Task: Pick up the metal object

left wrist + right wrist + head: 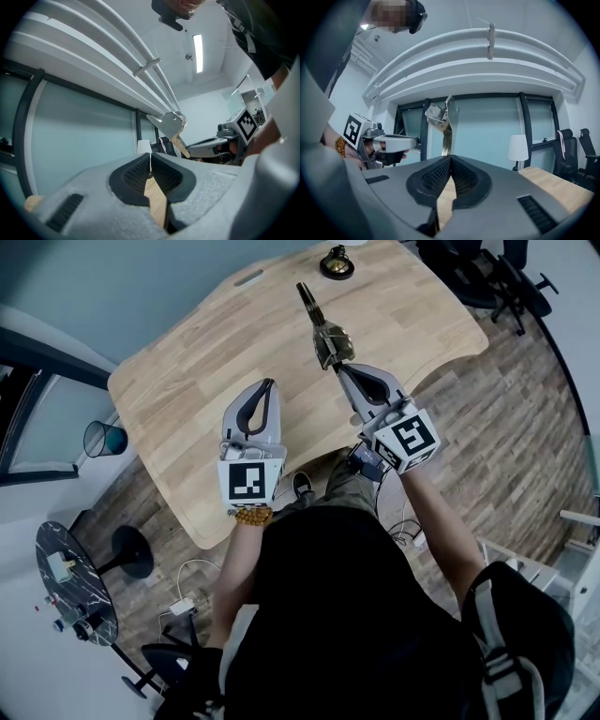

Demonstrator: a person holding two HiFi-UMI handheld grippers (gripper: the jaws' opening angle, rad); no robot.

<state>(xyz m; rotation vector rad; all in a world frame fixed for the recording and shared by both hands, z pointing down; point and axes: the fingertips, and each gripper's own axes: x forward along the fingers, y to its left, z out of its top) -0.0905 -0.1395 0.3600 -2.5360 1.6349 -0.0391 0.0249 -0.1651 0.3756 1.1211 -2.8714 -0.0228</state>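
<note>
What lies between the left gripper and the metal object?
Nothing stands there: the head view shows only bare wooden table between the left gripper and the metal object.

surface: wooden table (187, 390), viewed from above | carried: one small dark round object (337, 263), set near the far edge | slot (248, 277) cut beside that edge
</note>
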